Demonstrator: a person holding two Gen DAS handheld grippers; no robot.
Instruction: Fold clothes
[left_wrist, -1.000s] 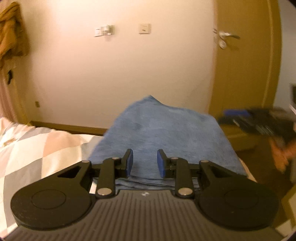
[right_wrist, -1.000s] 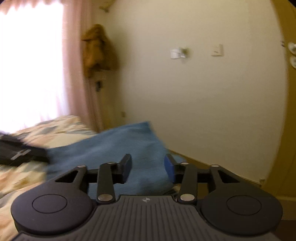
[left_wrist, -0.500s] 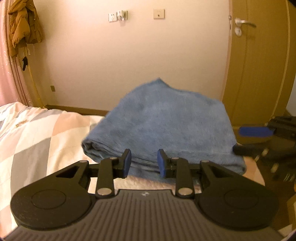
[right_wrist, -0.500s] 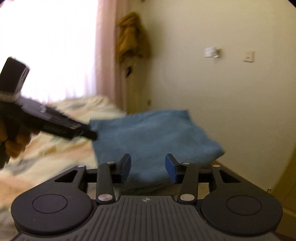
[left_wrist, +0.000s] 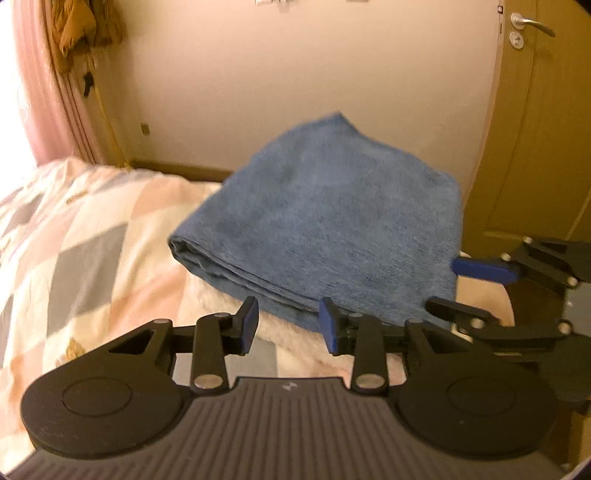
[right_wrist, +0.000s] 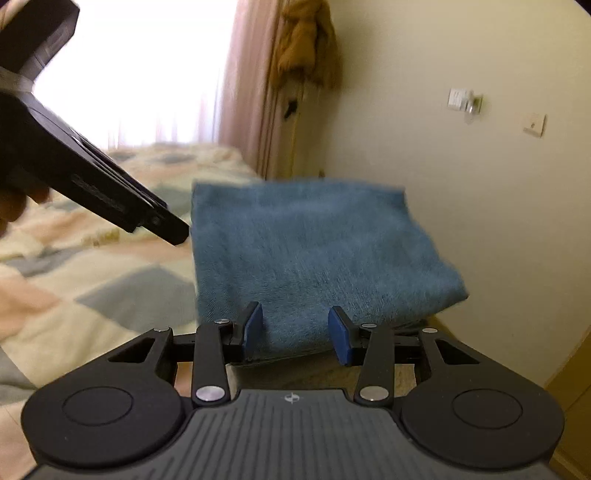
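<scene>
A folded blue fleece garment (left_wrist: 325, 229) lies in a neat stack at the corner of the bed; it also shows in the right wrist view (right_wrist: 314, 254). My left gripper (left_wrist: 288, 323) is open and empty, just short of the stack's near edge. My right gripper (right_wrist: 295, 330) is open and empty, its fingers at the stack's near edge with nothing between them. The right gripper also shows in the left wrist view (left_wrist: 476, 288), beside the stack's right side. The left gripper's body (right_wrist: 92, 184) shows in the right wrist view, left of the stack.
The bed has a patchwork quilt (left_wrist: 74, 240) in pink, grey and cream. A wall (left_wrist: 295, 74) stands behind the bed, a wooden door (left_wrist: 535, 129) at the right. A brown coat (right_wrist: 306, 48) hangs by the pink curtain (right_wrist: 247, 92).
Both grippers have drawn back and up from the stack, so more of the folded garment shows. The right gripper has come closer beside the stack's right edge. Both stay open.
</scene>
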